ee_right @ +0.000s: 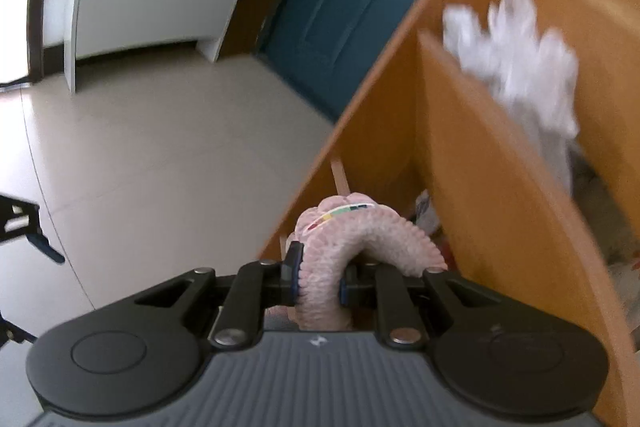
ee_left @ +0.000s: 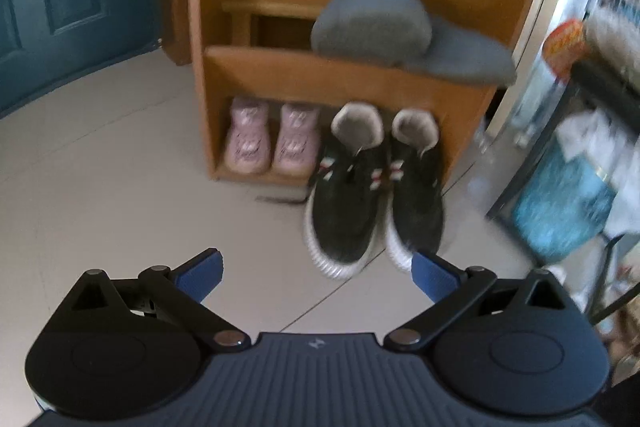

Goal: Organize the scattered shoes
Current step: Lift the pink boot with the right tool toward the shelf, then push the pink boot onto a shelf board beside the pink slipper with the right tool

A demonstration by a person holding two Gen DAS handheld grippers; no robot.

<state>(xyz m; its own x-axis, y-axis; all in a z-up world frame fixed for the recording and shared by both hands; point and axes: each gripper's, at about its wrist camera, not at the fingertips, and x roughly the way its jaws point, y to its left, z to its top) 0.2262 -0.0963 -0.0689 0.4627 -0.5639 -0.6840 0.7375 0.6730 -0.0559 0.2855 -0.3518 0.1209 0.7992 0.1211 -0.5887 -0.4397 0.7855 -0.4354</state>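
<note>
Your left wrist camera looks down at the rack front from a little way back; your right one sits close against its side, tilted. Both share rack, floor, blue door.

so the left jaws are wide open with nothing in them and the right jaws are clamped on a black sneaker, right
Not quite. The right gripper is clamped on a pink shoe, not a black sneaker, as the right wrist view shows. The black sneakers sit on the floor by the wooden shoe rack. The left gripper is indeed wide open and empty.
</note>
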